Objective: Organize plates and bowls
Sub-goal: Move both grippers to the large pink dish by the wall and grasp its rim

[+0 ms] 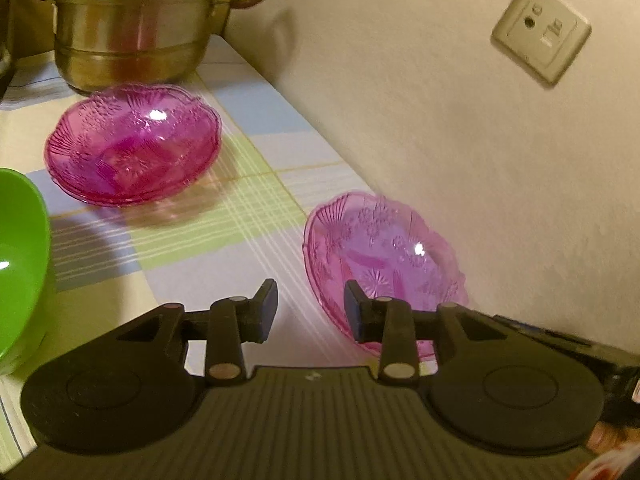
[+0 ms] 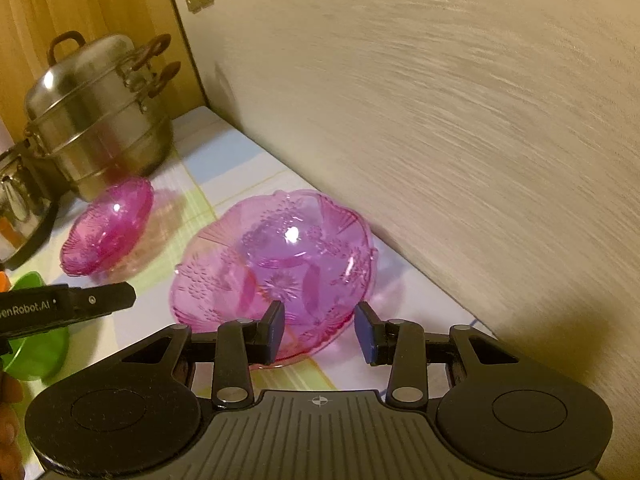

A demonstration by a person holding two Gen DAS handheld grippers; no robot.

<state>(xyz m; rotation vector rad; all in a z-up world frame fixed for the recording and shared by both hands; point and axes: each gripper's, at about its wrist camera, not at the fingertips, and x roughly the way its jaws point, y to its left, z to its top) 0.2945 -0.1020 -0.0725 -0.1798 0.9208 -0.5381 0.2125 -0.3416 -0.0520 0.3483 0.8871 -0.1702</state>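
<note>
A pink patterned glass bowl [image 1: 384, 252] [image 2: 280, 264] sits on the checked tablecloth close to the wall. A second pink bowl, or a nested pair, [image 1: 134, 144] [image 2: 108, 226] sits farther back by the steel pot. A green bowl [image 1: 18, 264] [image 2: 38, 340] is at the left. My left gripper [image 1: 310, 312] is open and empty, its right finger in front of the near pink bowl's left rim. My right gripper [image 2: 320, 332] is open and empty, its fingers just in front of that bowl's near rim. The left gripper's body [image 2: 68, 306] shows in the right wrist view.
A stacked steel steamer pot [image 1: 136, 32] [image 2: 96, 120] stands at the back of the table. Another steel vessel [image 2: 20, 208] is at the far left. The beige wall [image 1: 460, 140] runs along the table's right edge, with a socket plate [image 1: 542, 32].
</note>
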